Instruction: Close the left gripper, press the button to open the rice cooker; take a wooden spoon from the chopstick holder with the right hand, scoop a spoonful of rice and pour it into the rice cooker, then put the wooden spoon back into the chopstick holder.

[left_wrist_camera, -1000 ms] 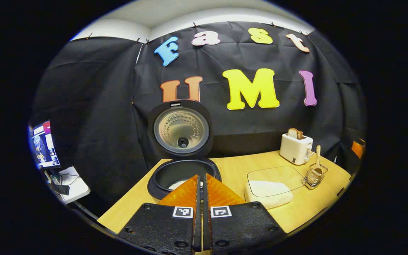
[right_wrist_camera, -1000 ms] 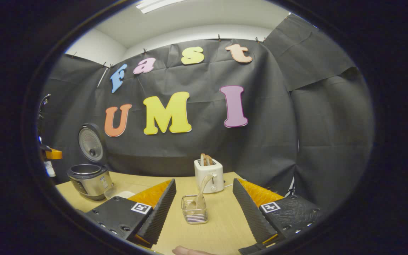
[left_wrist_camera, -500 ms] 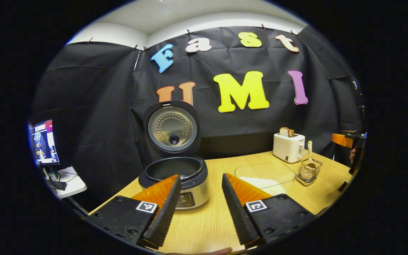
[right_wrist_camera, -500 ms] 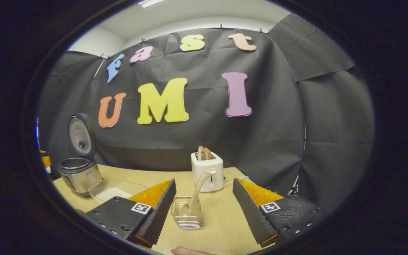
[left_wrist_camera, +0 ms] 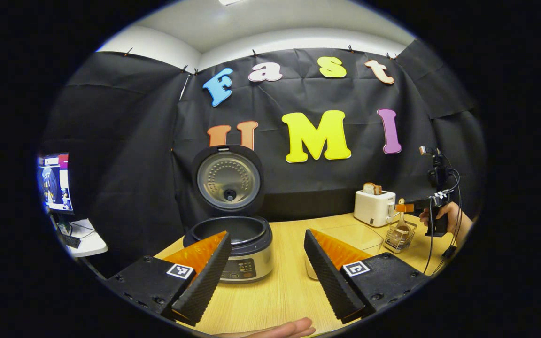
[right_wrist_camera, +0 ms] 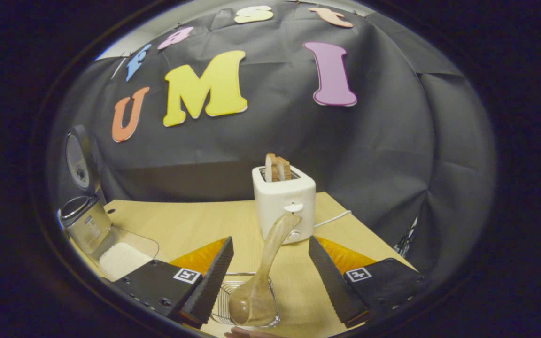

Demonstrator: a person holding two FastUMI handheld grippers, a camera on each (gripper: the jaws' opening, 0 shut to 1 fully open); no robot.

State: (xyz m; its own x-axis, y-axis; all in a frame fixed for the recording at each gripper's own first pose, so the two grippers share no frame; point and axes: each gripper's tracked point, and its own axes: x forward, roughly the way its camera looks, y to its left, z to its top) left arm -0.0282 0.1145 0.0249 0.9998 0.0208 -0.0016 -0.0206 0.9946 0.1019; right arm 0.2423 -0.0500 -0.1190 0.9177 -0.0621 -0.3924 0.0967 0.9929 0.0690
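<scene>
The rice cooker stands open, its lid upright, just ahead of my left gripper, which is open and holds nothing. In the right gripper view the cooker is at the far left. My right gripper is open over the wire chopstick holder. The wooden spoon leans in the holder, bowl down, its handle rising between my fingers without touching them. The clear rice container holds white rice. From the left gripper view the right gripper hovers above the holder, held by a hand.
A white toaster with bread slices stands right behind the holder, its cord trailing to the right. The rice container lies between cooker and holder on the wooden table. A monitor is off the table's left. A hand shows below my left gripper.
My left gripper went from shut over the cooker to open and drew back from it. My right gripper moved forward and down to the holder, so the spoon now stands between its fingers.
</scene>
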